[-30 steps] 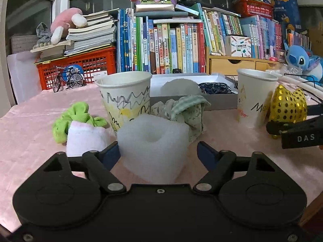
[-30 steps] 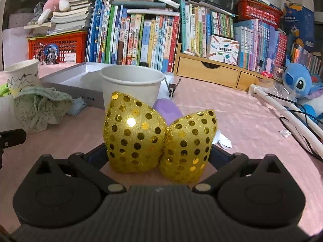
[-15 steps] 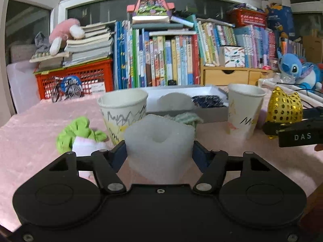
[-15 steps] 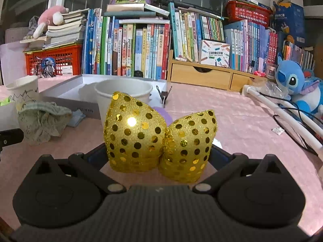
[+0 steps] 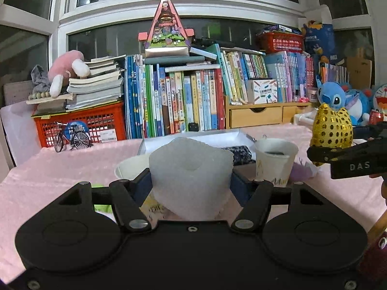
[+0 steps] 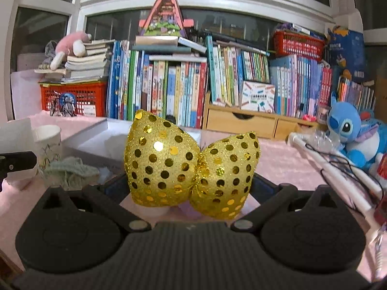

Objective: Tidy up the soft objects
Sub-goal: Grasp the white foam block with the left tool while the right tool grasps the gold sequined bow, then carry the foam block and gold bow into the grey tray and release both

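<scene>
While the left tool [image 5: 191,181] is clamped on a white foam block [image 5: 191,176], held up off the pink worktop [image 5: 60,166] above a doodled paper cup [image 5: 131,169], the right tool [image 6: 191,181] grips a gold sequinned bow [image 6: 191,169] by its sides, likewise lifted. A second paper cup [image 5: 275,159] stands just beside the grey tray [image 5: 193,136], with a greenish cloth [image 6: 72,171] crumpled near it.

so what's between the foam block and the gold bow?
In the left wrist view, a paper cup stands on the table between the foam block and the gold bow; purple stuff lies just past it.
</scene>
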### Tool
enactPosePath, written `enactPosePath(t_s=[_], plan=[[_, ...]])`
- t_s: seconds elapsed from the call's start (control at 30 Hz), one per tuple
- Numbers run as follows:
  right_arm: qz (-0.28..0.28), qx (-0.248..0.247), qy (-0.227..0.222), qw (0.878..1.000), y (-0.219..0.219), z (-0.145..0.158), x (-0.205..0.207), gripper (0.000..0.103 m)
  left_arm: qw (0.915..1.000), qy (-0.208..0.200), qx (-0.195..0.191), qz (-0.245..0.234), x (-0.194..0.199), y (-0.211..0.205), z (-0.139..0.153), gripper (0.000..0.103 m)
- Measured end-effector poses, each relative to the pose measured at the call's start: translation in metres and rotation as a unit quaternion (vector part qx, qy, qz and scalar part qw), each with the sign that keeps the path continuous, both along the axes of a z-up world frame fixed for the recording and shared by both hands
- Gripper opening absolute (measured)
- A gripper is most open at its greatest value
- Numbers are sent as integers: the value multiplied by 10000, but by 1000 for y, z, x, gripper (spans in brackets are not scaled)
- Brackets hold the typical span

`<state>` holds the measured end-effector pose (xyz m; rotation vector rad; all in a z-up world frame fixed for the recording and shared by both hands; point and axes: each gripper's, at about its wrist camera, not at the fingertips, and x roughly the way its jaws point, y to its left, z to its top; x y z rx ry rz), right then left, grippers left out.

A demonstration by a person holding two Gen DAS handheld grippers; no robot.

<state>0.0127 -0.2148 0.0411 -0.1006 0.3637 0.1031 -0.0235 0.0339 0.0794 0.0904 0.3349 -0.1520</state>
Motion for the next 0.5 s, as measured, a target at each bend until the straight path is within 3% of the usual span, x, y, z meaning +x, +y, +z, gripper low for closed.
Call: enactPosePath(t_s=[0.17,0.5], plan=[[147,123,-60,9998,-2,16,5,103,9999,84,-105,-59,16,9,19,66],[323,351,237,9986,-1,43,46,103,9993,301,-228,-64,66,21,57,66]])
